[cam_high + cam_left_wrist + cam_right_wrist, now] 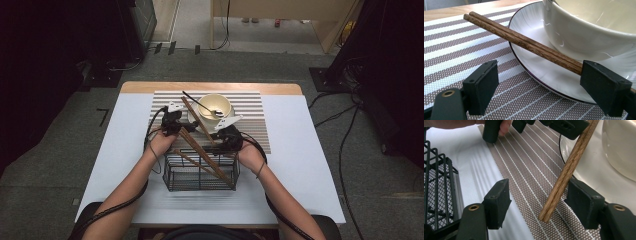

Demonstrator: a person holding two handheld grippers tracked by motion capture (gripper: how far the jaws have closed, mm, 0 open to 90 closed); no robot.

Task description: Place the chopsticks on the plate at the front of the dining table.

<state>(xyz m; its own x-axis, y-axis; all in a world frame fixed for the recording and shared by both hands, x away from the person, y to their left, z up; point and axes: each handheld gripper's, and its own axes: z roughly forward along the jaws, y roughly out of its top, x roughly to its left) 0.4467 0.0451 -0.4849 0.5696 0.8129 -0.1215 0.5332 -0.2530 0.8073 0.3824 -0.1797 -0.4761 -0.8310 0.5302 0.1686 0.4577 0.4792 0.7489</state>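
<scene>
A pair of brown wooden chopsticks (196, 119) lies slanted on the striped placemat (252, 117), leaning over the rim of a white plate (531, 32) that bears a cream bowl (216, 106). My left gripper (541, 67) is open around the pair's far part, and the sticks (524, 41) rest against its right jaw. My right gripper (539, 188) is open too, with the pair's near end (556, 190) standing between the jaws, close to the right one and apart from the left one. In the high view the left gripper (174, 121) and the right gripper (226, 136) flank the pair.
A black wire basket (172, 175) stands at the table's near middle with more chopsticks (212, 165) slanting out of it. A dark-handled spoon (200, 104) rests in the bowl. The white table (300, 165) spreads on both sides. The left gripper (564, 127) and a hand's finger (504, 127) sit at the top of the right gripper view.
</scene>
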